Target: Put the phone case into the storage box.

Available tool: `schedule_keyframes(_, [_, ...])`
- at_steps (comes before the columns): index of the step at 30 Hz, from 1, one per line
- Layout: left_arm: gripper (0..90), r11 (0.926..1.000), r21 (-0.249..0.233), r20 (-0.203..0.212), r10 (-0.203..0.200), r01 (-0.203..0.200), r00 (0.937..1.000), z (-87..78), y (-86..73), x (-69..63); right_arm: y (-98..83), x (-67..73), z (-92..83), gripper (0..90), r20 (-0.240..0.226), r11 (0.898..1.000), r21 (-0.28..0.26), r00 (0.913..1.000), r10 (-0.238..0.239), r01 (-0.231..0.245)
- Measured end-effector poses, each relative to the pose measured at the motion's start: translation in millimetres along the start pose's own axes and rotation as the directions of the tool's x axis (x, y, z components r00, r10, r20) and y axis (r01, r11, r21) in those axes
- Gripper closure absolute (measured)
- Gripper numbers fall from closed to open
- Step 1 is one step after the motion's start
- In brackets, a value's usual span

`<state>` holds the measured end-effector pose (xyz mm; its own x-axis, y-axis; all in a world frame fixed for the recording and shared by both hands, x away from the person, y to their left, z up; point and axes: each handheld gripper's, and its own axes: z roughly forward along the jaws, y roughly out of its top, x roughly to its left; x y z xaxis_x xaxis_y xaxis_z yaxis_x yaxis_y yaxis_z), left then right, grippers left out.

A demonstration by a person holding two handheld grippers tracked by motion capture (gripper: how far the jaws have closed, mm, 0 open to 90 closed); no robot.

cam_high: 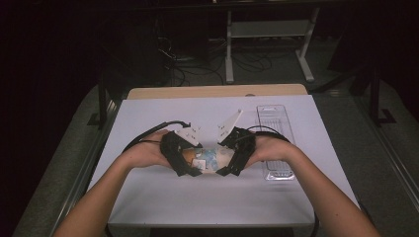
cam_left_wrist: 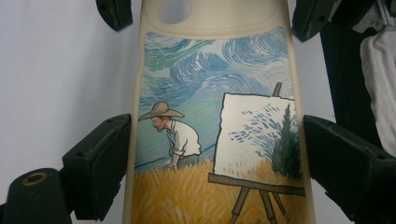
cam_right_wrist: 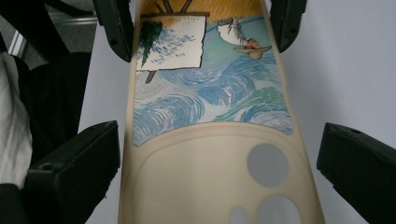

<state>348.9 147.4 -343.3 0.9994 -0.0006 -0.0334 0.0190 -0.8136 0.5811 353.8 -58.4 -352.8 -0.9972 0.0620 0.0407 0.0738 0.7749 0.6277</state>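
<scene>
Item: painted phone case (cam_left_wrist: 219, 140), cream rim, picture of a man in a straw hat at an easel, camera holes at one end. It lies flat on the table (cam_high: 163, 197), about midway between the near and far edges, a little nearer me than the middle.

My left claw (cam_high: 190, 160): set wide around the painted end of the case. In the left gripper view one jaw touches or nearly touches a long side while the other stands just off the opposite side; I judge this a steadying brace, not a firm squeeze.

My right claw (cam_high: 228, 159): set wide around the camera-hole end (cam_right_wrist: 267, 164). In the right gripper view both jaws stand clear of the rim, so nothing is gripped yet. I judge the two claws face each other so the case can be taken from both ends at once.

Farther off: clear plastic tray (cam_high: 274, 133), along the table's right edge, just beyond my right hand (cam_high: 269, 148), apart from the case.
</scene>
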Motion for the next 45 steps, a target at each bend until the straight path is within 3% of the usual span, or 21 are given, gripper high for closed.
schedule_keyframes(12, [11.3, 1.0000, 0.006, 0.004, 0.005, -0.005, 1.0000, 1.1, 2.1, -2.7, 0.5, 2.4, 10.2, 1.3, -0.006, 0.997, 0.077, 0.9997, -0.025, 0.025])
schedule_keyframes(23, [11.3, 0.9998, 0.008, 0.001, 0.017, -0.017, 0.9999, 2.1, 2.8, -3.0, 0.5, 3.1, 10.7, 7.6, -0.022, 0.995, 0.095, 0.9993, -0.031, 0.032])
schedule_keyframes(45, [9.7, 0.9993, 0.011, -0.001, 0.036, -0.036, 0.9994, 8.2, 2.9, -3.8, -1.0, 5.8, 10.1, 9.8, -0.018, 0.993, 0.114, 0.9995, -0.025, 0.027])
